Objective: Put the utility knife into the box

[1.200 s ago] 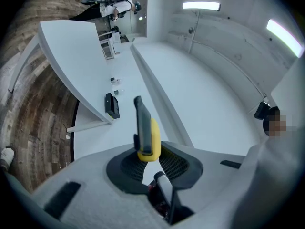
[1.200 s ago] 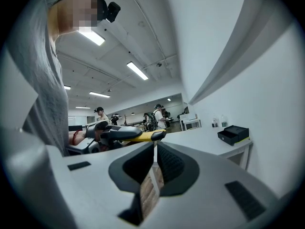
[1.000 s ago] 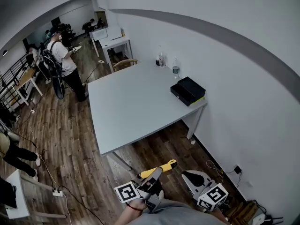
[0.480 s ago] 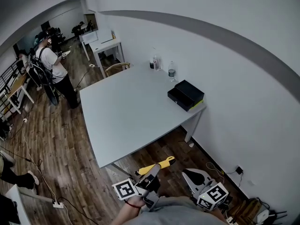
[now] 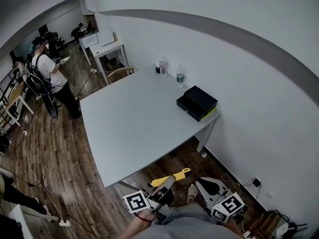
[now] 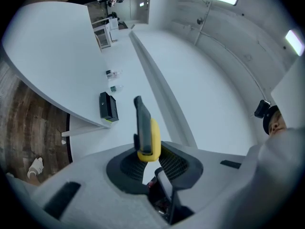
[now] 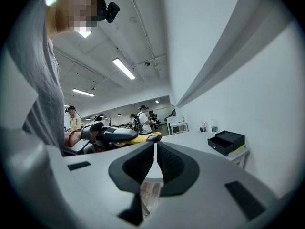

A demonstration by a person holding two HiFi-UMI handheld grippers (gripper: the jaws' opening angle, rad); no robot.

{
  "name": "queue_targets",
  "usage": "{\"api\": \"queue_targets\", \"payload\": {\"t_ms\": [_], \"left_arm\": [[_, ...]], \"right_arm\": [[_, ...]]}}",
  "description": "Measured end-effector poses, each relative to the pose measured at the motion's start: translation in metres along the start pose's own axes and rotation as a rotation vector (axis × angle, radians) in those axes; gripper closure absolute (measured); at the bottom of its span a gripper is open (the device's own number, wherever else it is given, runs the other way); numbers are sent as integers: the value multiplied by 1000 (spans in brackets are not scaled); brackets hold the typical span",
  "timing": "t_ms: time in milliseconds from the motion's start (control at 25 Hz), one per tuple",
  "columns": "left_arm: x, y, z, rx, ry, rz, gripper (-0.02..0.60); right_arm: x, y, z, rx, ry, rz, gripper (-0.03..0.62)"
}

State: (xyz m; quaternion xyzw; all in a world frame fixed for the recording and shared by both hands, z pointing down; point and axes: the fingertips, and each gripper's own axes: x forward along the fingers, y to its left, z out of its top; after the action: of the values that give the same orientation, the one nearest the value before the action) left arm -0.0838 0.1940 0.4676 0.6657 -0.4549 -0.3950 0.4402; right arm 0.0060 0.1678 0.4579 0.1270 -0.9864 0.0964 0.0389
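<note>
While your left gripper [image 6: 147,152] is clamped mid-handle on the knife [image 6: 145,130], likely light and rigid, well short of the box [image 5: 197,102] at the table's [image 5: 129,128] right corner, your right gripper [image 7: 155,159] hangs closed, empty.

Utility knife [image 5: 170,178] was yellow with a dark grey spine. Box [image 5: 196,102] was black with a yellow-green strip low on one side. Table [image 5: 134,123] was plain pale grey, floor [image 5: 60,158] dark brown wood planks. Left gripper [image 5: 166,187] and right gripper [image 5: 203,186] were light grey with black pads, and their cubes had black-and-white squares
</note>
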Motion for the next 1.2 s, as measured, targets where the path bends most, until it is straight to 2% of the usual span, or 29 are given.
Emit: {"api": "queue_targets", "payload": {"t_ms": [200, 440, 800, 1200], "left_arm": [[24, 12, 29, 10, -30, 19, 506], [70, 22, 56, 21, -29, 18, 506], [130, 36, 72, 10, -9, 33, 506], [208, 42, 87, 21, -3, 37, 506]], "right_arm": [[33, -30, 16, -13, -14, 31, 556], [60, -73, 26, -10, -4, 32, 556], [81, -126, 32, 15, 24, 36, 556], [93, -202, 56, 19, 5, 33, 556]]}}
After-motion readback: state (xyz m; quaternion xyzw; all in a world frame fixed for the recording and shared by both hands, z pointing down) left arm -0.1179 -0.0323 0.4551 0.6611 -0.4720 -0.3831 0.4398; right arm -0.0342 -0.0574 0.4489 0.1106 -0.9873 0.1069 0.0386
